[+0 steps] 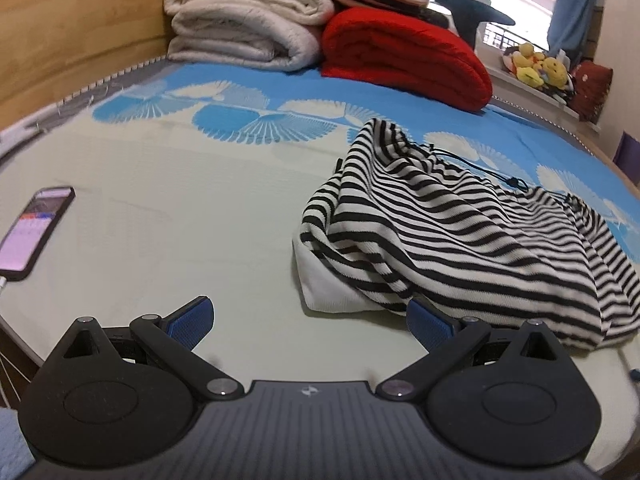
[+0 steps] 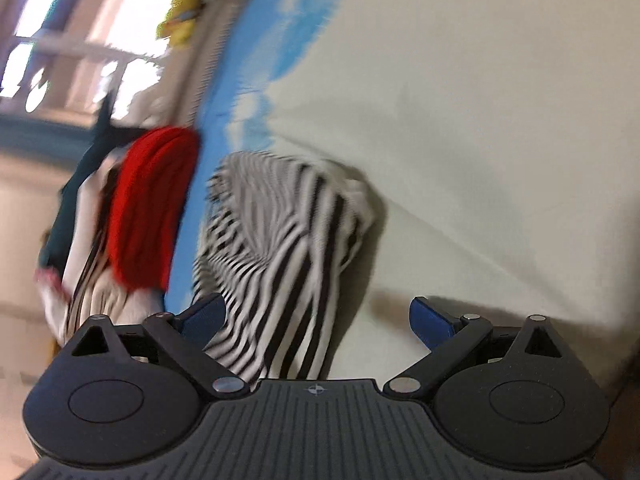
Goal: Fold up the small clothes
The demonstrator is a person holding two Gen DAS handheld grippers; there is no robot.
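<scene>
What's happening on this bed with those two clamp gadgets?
A person is about to fold a striped garment lying crumpled on the bed. The left gripper is open, low beside the garment's near edge, holding nothing. The right gripper is open too, with striped cloth between its fingers, not clamped. A phone lies off to the side.

A black-and-white striped knit garment [image 1: 460, 232] [image 2: 276, 248] lies crumpled and unfolded on the bed, right of centre in the left wrist view, white lining showing at its lower-left edge.
</scene>
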